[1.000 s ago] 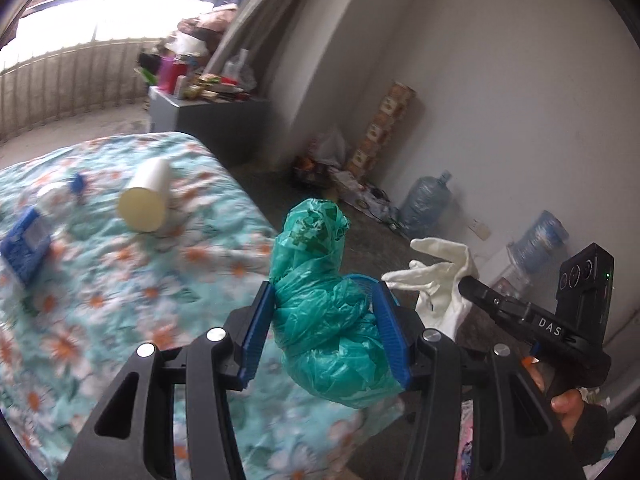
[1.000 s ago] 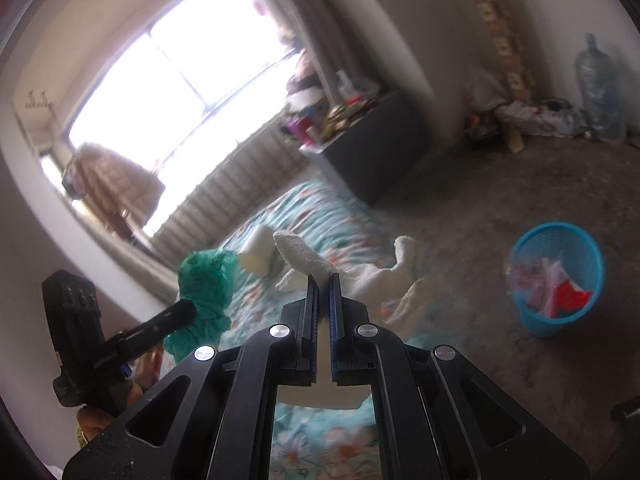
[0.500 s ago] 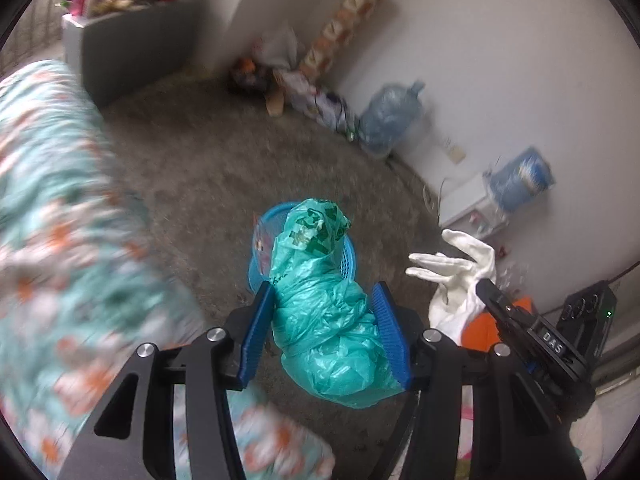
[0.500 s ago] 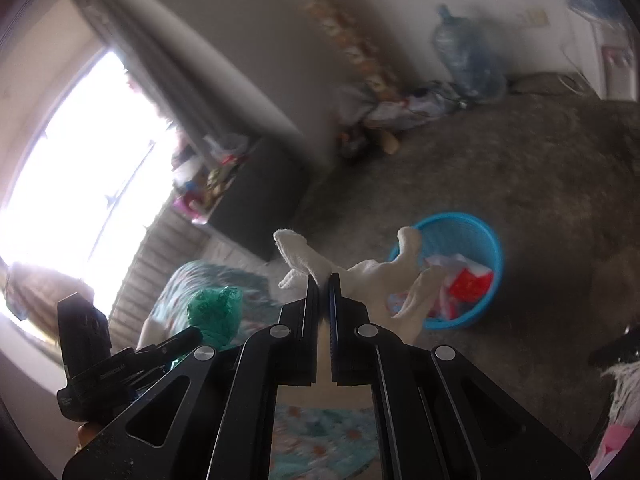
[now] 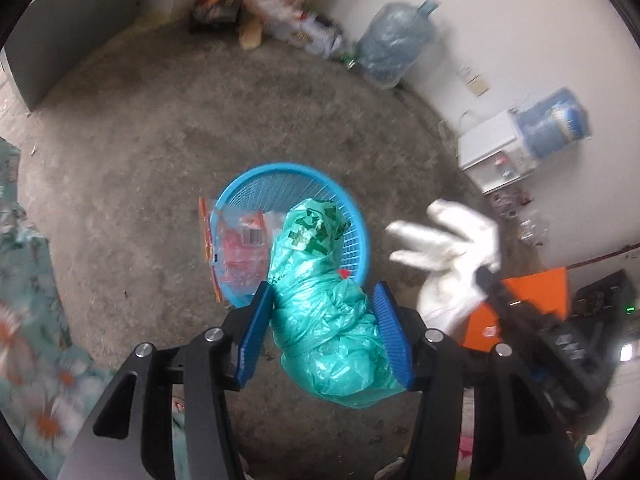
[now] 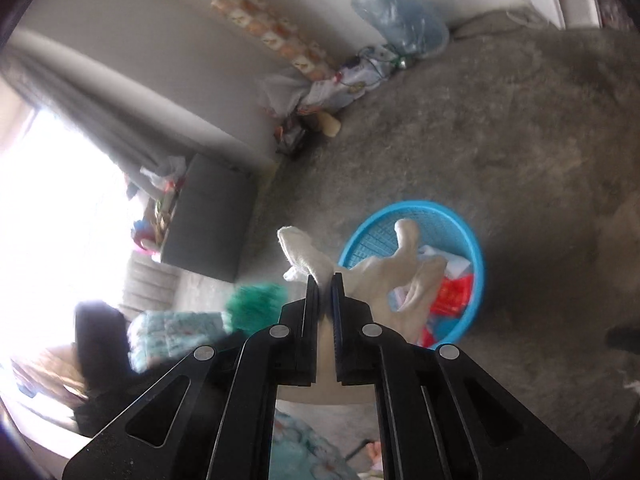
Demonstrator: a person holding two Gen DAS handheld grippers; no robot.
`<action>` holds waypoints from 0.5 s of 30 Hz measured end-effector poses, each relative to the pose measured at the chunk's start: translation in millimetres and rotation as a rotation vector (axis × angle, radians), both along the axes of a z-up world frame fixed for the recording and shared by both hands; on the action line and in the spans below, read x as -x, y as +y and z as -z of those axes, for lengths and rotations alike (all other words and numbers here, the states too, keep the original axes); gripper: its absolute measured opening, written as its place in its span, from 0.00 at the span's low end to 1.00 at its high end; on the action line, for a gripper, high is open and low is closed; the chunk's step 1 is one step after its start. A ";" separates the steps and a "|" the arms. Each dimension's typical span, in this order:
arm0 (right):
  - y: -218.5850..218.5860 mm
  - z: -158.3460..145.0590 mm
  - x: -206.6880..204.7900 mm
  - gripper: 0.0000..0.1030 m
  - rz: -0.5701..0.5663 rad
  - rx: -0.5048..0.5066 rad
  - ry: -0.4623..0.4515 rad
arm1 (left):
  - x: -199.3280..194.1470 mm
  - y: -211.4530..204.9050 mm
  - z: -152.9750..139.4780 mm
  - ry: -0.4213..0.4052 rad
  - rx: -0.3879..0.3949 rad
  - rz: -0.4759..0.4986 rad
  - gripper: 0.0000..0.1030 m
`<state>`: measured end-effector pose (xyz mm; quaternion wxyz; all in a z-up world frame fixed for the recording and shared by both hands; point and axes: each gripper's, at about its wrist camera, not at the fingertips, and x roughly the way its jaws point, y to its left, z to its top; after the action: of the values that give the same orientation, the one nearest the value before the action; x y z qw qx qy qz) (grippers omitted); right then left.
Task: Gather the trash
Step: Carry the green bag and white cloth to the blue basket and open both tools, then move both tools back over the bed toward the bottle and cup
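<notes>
My left gripper (image 5: 322,294) is shut on a crumpled green plastic bag (image 5: 324,332), held just above the near rim of a blue mesh basket (image 5: 280,169) on the floor. Red and clear wrappers (image 5: 240,252) lie inside the basket. My right gripper (image 6: 325,280) pinches a white glove (image 6: 384,276) over the same basket (image 6: 476,248). Its jaws are opening a little, with the glove still between them. The glove (image 5: 452,248) also shows to the right in the left wrist view, and the green bag (image 6: 256,304) shows blurred in the right wrist view.
The floor is grey carpet. A large water bottle (image 5: 392,48) and a litter pile (image 5: 280,20) sit along the wall. A white appliance (image 5: 496,152) carries a blue jug (image 5: 552,120). A grey cabinet (image 6: 212,220) stands by the window. The floral bed cover (image 5: 24,280) lies at the left.
Both grippers swung away from the bed and down over the floor, so the blue basket now lies right under them. The bag and the glove stayed gripped.
</notes>
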<state>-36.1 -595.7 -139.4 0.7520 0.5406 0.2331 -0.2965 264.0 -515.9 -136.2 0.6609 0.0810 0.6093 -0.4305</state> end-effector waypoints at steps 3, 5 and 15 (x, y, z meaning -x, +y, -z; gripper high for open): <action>-16.1 12.2 -5.4 0.07 0.023 -0.044 -0.063 | -7.8 -13.7 23.3 0.017 -0.040 -0.028 0.49; -27.6 23.3 -11.5 0.07 0.039 -0.065 -0.081 | -9.7 -24.1 33.9 0.018 -0.042 -0.032 0.50; -32.9 82.5 0.5 0.57 0.134 -0.111 0.042 | -16.7 -29.9 41.2 0.036 -0.047 -0.048 0.75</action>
<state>-36.6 -628.6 -221.9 0.6942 0.5896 0.2280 -0.3440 280.7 -545.8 -177.4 0.6580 0.0741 0.6326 -0.4016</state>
